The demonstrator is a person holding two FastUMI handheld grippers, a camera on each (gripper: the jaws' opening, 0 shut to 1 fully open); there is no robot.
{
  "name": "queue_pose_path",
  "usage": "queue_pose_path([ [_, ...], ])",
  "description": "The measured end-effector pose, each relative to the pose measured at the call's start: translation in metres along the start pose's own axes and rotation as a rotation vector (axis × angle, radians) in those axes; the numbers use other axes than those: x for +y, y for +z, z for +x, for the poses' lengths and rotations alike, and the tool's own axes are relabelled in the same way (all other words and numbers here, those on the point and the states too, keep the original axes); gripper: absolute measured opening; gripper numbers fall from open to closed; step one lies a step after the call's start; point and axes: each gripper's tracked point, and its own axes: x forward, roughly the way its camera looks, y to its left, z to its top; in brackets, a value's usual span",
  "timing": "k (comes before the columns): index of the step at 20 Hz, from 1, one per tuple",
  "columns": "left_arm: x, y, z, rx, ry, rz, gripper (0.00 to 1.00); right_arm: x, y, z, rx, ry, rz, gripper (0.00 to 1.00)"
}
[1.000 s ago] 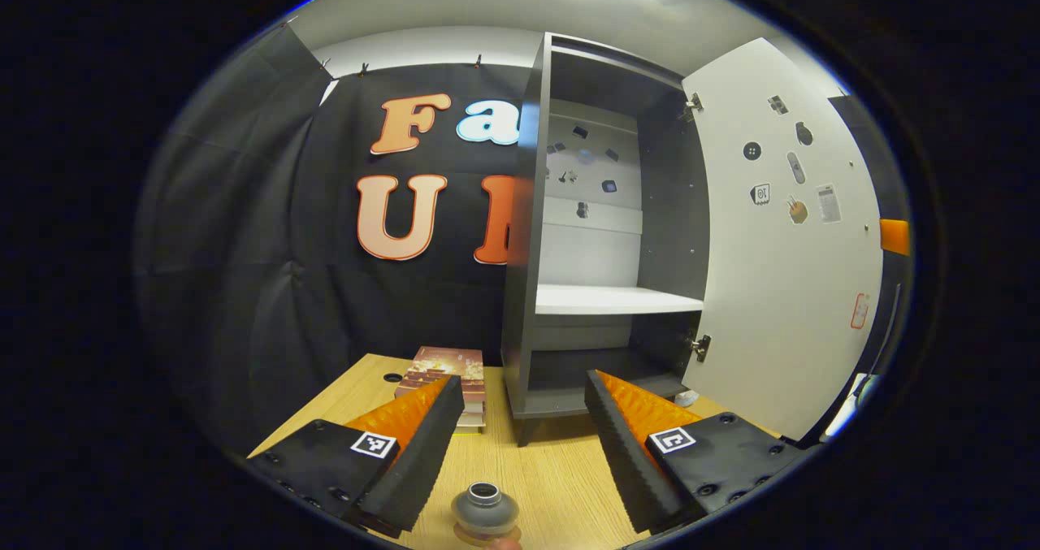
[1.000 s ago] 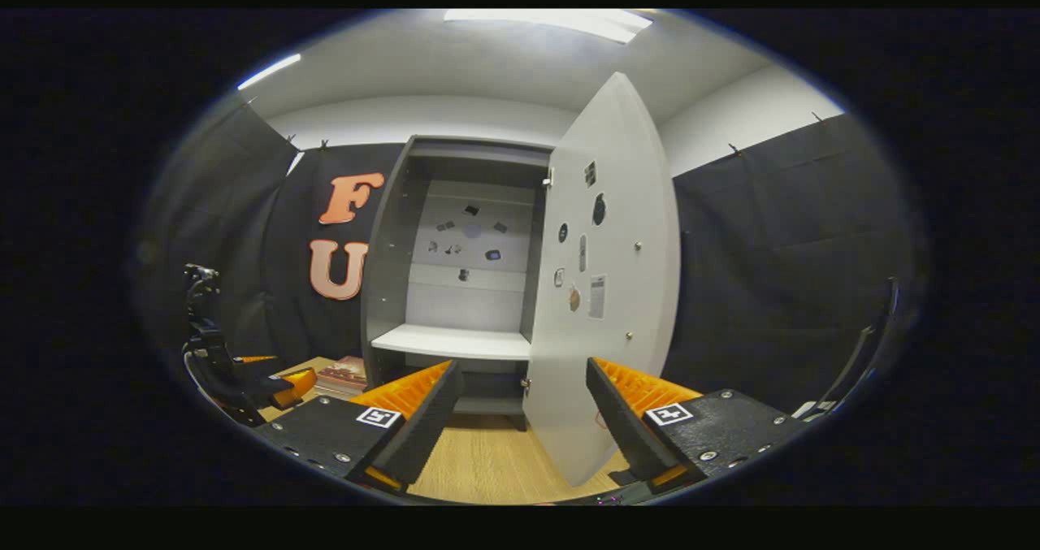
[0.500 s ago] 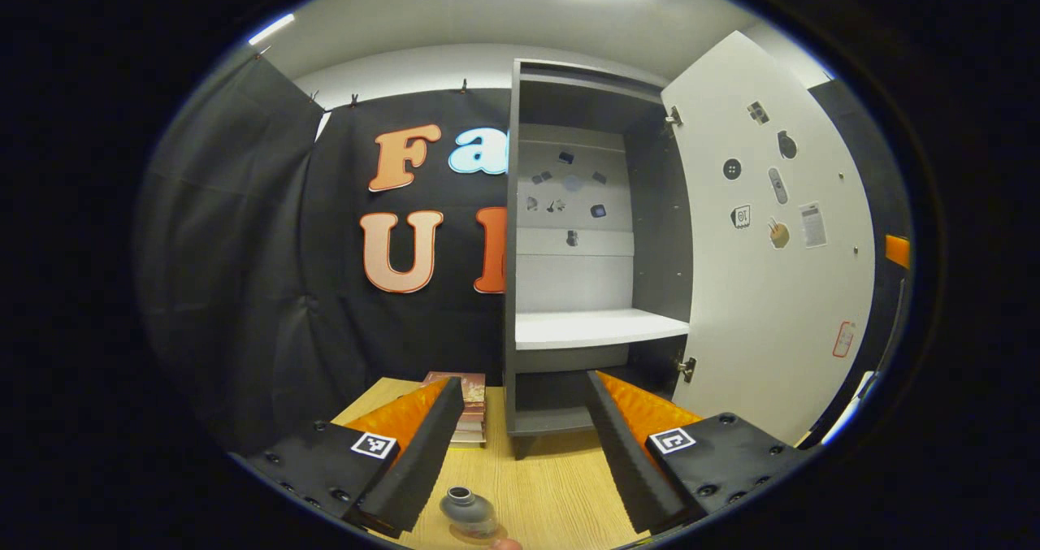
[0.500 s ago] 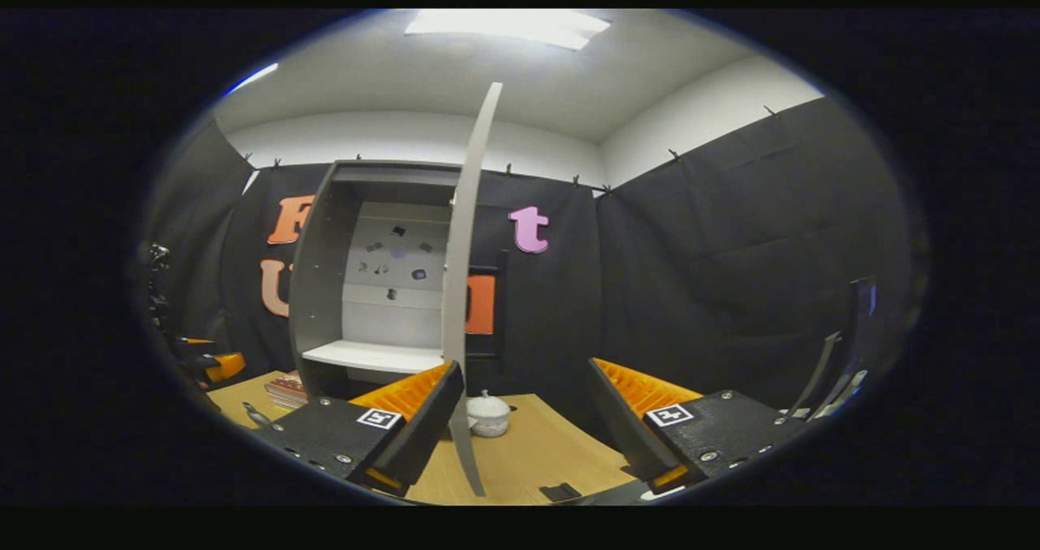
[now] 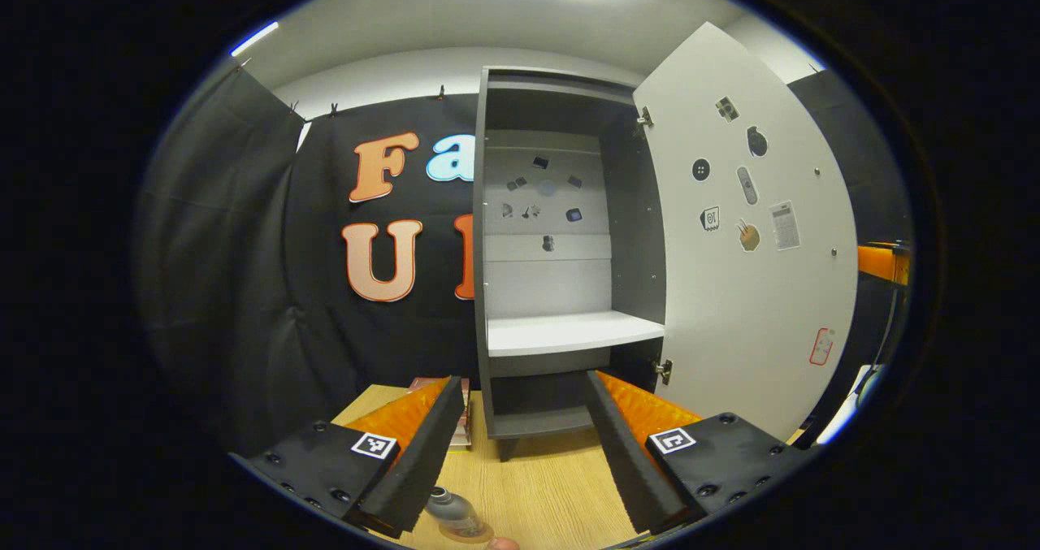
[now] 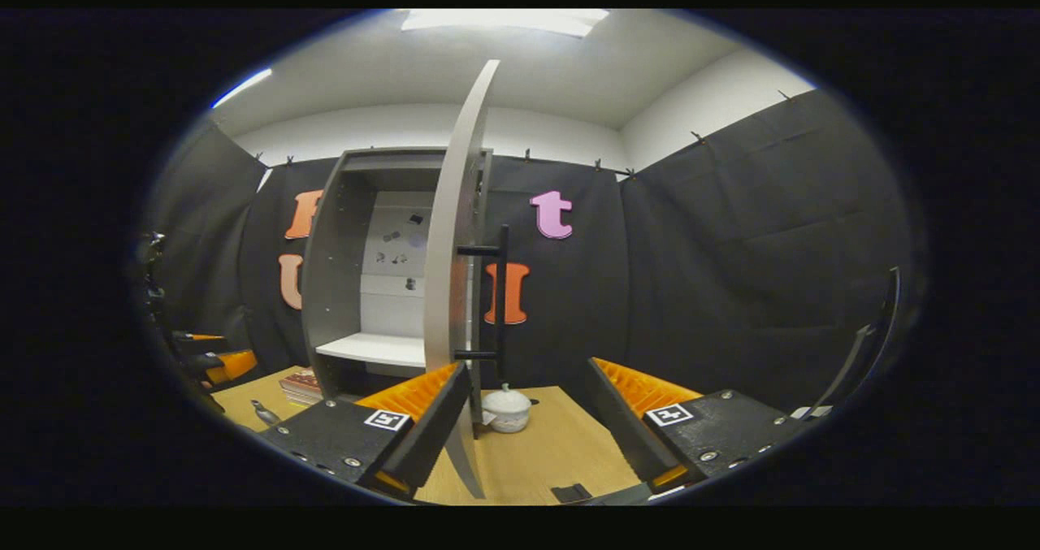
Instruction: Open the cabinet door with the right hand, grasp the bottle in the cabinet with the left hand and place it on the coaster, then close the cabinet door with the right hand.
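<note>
Two tools, both spread and gripping nothing. Left tool (image 5: 520, 452) hangs above the desk (image 5: 552, 493) with the bottle (image 5: 455, 516) upright at its 7 o'clock — coaster too hidden to confirm. Right tool (image 6: 524, 428) faces the open door (image 6: 453, 290) edge-on at 11 o'clock — handle (image 6: 500, 302) just beyond, its long axis vertical. Closing falls to the right.

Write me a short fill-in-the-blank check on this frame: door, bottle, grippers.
1. The cabinet door stands ____.
2. The bottle stands on the ____, not in the cabinet.
3. The jaws of the left gripper are ____ and hold nothing.
4. The door's black handle lies ahead of the ____ gripper.

Missing words: open; table; open; right
</note>
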Motion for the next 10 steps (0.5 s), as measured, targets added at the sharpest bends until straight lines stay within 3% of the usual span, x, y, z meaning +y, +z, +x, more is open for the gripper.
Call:
queue_pose_path([
  [2,0.007,0.002,-0.002,-0.003,0.016,-0.010,0.99,0.023,0.000,0.000,0.002,0.051,0.006,0.90],
  [7,0.033,0.000,0.001,0.005,0.067,-0.014,0.97,0.102,0.000,0.005,0.022,0.248,0.058,0.90],
  [10,0.050,-0.001,0.005,-0.003,0.079,-0.033,0.97,0.139,-0.003,0.019,0.033,0.311,0.079,0.90],
])
